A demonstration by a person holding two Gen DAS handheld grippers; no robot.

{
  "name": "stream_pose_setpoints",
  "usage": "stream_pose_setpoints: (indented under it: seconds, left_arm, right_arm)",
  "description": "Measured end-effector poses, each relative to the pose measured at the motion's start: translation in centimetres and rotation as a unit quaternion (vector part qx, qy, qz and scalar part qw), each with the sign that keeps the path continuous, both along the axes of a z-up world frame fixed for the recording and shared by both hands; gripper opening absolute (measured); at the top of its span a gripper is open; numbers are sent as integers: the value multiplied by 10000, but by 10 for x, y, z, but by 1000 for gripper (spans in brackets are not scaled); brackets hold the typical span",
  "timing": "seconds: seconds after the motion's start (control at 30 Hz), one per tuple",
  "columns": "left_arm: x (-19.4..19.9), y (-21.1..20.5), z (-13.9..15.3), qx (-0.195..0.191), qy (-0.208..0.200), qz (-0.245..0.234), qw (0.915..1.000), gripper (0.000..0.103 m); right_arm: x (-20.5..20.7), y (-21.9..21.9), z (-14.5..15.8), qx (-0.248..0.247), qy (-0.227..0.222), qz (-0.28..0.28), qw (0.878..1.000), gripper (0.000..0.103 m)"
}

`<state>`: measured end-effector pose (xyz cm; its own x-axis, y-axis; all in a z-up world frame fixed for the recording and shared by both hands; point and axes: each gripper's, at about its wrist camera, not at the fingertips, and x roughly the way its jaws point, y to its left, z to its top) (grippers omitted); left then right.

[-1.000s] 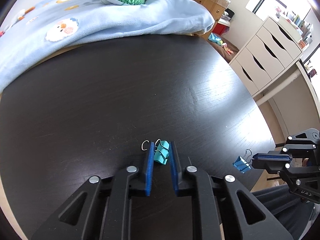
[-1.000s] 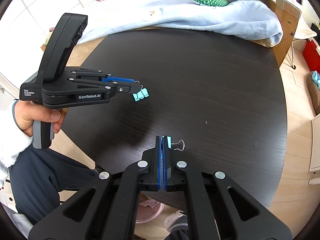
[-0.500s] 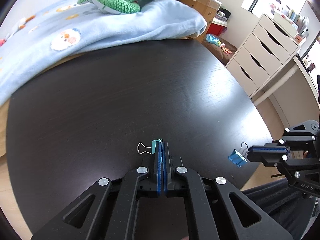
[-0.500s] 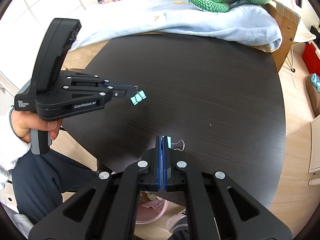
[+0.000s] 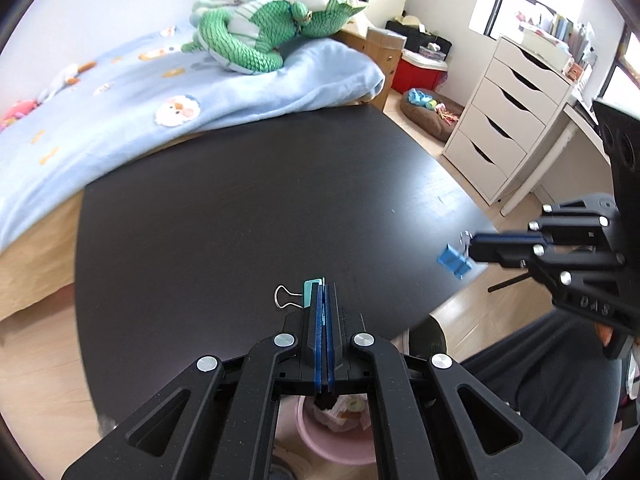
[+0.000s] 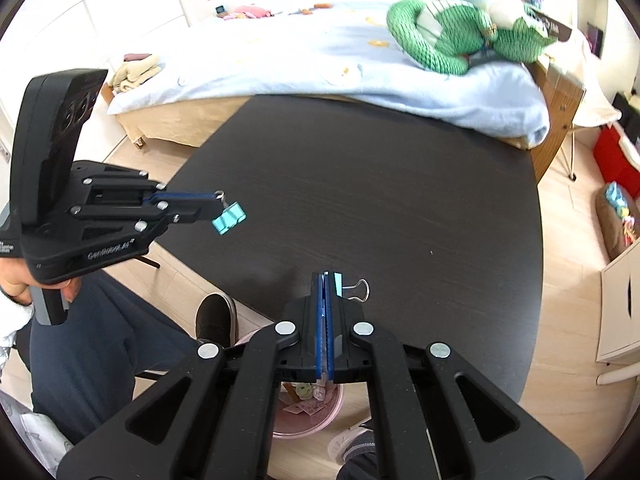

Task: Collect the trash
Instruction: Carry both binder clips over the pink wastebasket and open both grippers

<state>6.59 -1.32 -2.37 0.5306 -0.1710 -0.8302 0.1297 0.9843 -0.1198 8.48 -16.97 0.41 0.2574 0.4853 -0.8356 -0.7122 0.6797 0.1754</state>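
A teal binder clip (image 5: 310, 292) is pinched in my left gripper (image 5: 323, 286), which is shut on it, the wire handle sticking out to the left. From the right wrist view the same clip (image 6: 229, 219) hangs off the left gripper (image 6: 219, 203) above the table's left edge. My right gripper (image 6: 325, 280) is shut on a blue binder clip (image 6: 338, 284), and in the left wrist view that clip (image 5: 454, 261) hangs from the right gripper (image 5: 472, 249). Both clips are off the black round table (image 5: 240, 200). Below both grippers stands a pink bin (image 6: 316, 420) holding scraps.
A bed with a light blue blanket (image 5: 200, 92) and a green plush toy (image 5: 256, 40) borders the table's far side. White drawers (image 5: 512, 120) stand at the right. The person's dark trouser leg (image 6: 100, 352) and shoe (image 6: 216, 320) are beside the bin.
The left jaws, open around the teal clip on the table, closed on it. Both grippers then rose and drew back to the near table edge, bringing the pink bin into view.
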Motion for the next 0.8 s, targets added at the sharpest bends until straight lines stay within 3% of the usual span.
stream_pose_setpoints:
  seconds: [0.27, 0.8]
  left_arm:
    - [-59, -12, 16, -77, -199, 16, 9998, 1]
    - [-120, -19, 20, -315, -291, 131, 9990, 1]
  right_arm:
    - [-54, -3, 21, 101, -176, 259, 9995, 1]
    - [-105, -12, 5, 179, 182, 390, 9989, 1]
